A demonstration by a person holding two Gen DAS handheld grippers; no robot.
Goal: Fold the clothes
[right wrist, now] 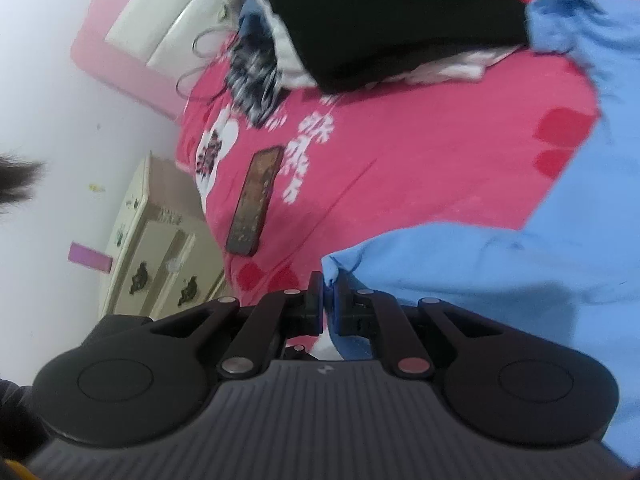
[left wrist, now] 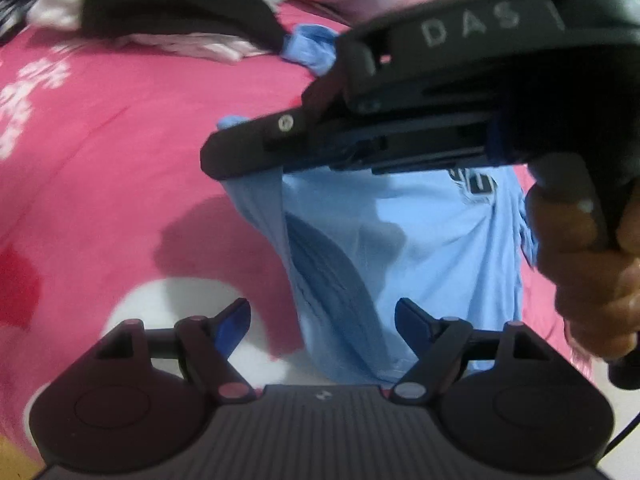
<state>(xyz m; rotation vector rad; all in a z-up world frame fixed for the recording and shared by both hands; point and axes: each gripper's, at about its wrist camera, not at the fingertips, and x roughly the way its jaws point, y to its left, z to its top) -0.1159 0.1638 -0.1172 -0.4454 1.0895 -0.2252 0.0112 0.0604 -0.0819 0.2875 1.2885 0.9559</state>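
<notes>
A light blue T-shirt (left wrist: pixel 404 236) hangs lifted over the pink bedspread (left wrist: pixel 120 140). In the left wrist view my right gripper (left wrist: pixel 228 148) reaches in from the upper right, held by a hand (left wrist: pixel 592 264), and pinches the shirt's top edge. My left gripper (left wrist: pixel 322 320) is open low in that view. The shirt's hanging fold shows in the gap between its blue pads (left wrist: pixel 234 322), and neither pad presses on it. In the right wrist view my right gripper (right wrist: pixel 329 286) is shut on a corner of the blue shirt (right wrist: pixel 520 264), which spreads away to the right.
A pile of clothes topped by a black garment (right wrist: pixel 380 20) lies at the bed's far end, also seen as the black garment (left wrist: pixel 172 4). A phone (right wrist: pixel 256 196) rests on the bedspread (right wrist: pixel 400 140). A cream nightstand (right wrist: pixel 152 248) and a pink headboard (right wrist: pixel 132 24) stand beside the bed.
</notes>
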